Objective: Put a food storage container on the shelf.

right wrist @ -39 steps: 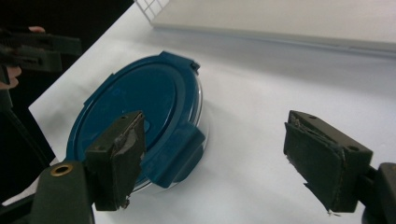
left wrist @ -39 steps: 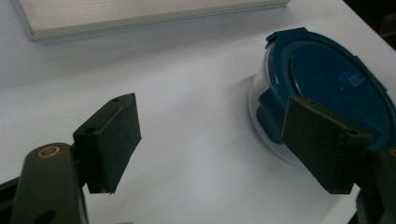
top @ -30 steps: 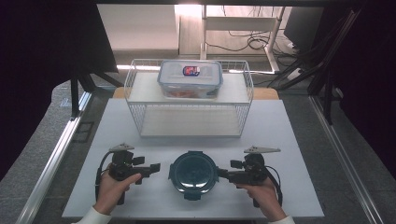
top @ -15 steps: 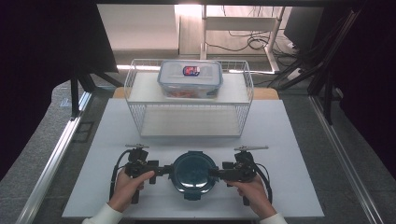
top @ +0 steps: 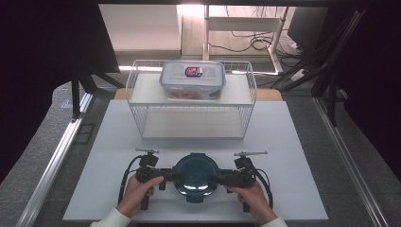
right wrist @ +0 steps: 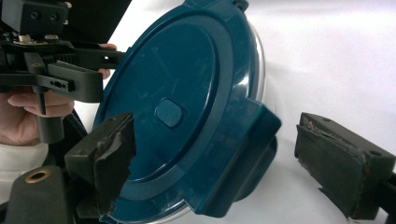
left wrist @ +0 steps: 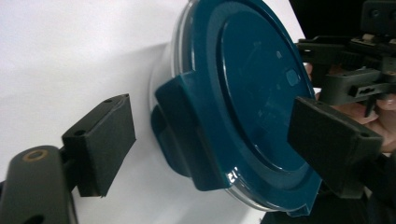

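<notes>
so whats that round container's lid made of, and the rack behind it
The round container's lid looks like moulded plastic, dark teal with a semi-gloss finish: it shows soft highlights, fine scuffs and moulded latch tabs. The bowl under it seems clear plastic or glass, judging by its see-through rim; which one is hard to tell. The rack looks like thin metal wire coated white, with a fine grid of straight rods.
</notes>
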The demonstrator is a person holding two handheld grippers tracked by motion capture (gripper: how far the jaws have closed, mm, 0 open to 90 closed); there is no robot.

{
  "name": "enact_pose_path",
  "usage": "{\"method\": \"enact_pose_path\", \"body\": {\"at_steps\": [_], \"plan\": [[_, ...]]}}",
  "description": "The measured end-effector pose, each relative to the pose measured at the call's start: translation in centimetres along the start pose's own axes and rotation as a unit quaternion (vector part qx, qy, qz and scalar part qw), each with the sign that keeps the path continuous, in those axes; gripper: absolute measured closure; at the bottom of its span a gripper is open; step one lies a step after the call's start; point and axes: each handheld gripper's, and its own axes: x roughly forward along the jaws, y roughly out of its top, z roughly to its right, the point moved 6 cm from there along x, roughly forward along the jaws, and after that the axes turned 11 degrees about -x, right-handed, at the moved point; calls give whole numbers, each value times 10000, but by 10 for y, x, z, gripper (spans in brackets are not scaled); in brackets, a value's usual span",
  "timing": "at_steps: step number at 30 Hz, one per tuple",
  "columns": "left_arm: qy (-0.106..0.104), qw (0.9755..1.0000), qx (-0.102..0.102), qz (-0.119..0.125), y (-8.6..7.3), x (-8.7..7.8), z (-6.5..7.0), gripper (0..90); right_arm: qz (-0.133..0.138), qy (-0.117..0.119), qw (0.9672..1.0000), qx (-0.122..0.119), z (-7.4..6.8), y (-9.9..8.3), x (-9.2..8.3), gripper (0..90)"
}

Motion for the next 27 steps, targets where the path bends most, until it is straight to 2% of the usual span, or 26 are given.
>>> {"method": "enact_pose_path", "body": {"at_steps": [5,11,17,19,23,27], "plan": [[-208,9996,-158,-138,-6,4,0,185,-47,110,9999,86,-3,-4,6,137],[-118,9997,-164,-147,-7,5,-1,242,-80,172,9996,208,-6,-7,10,195],[-236,9985,-477,-130,-7,3,-3,291,43,206,9983,541,-2,-6,6,281],[-278,9983,-486,-132,-7,1,-2,317,85,229,9978,608,-2,-6,4,304],[-326,9982,-493,-49,-10,-3,1,358,119,214,9981,567,-5,-6,-1,335],[-290,9984,-479,10,-12,-6,5,385,205,194,9977,619,-7,-7,-5,361]]}}
